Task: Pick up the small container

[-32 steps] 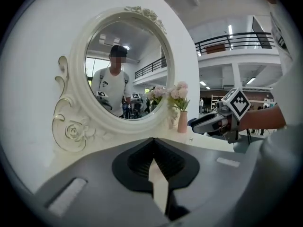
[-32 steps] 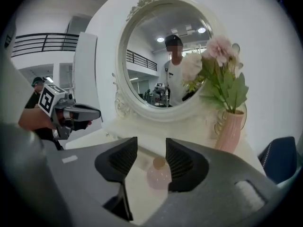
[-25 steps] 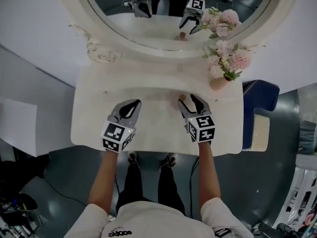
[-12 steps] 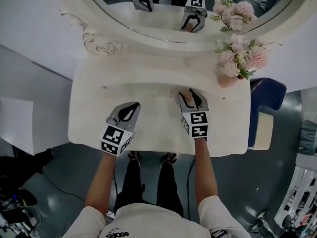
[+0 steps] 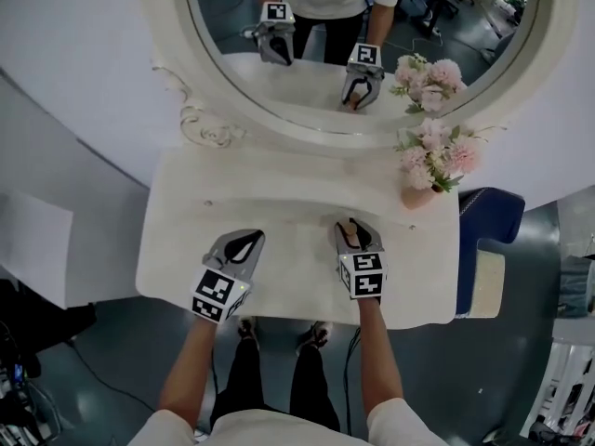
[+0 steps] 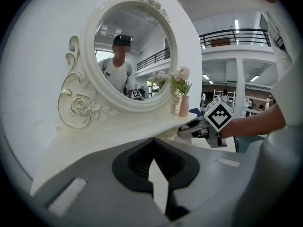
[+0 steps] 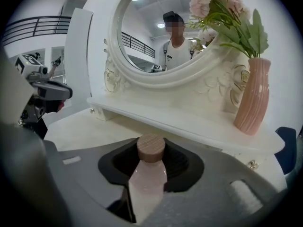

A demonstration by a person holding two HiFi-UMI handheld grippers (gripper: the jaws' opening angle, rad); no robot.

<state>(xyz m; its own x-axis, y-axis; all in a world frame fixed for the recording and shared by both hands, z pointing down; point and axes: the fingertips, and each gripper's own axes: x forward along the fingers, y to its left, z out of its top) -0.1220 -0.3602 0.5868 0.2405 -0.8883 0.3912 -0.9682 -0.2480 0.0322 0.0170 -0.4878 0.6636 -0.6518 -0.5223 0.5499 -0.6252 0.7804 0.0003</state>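
The small, pale pink translucent container (image 7: 147,183) with a wooden cork stopper (image 7: 151,148) is seen at lower centre of the right gripper view. It stands upright, long axis vertical, stopper uppermost. It is pinched between the pads of the right claw (image 7: 150,162), whose jaws have just been closing. The left claw (image 6: 154,156) is held closed and empty over the cream table (image 5: 279,207).

the small container (image 7: 147,176) is a tiny pale pink frosted bottle with a round light-wood stopper on top. it's upright, sitting lower and to the left of the pink vase (image 7: 251,98), well apart from it.
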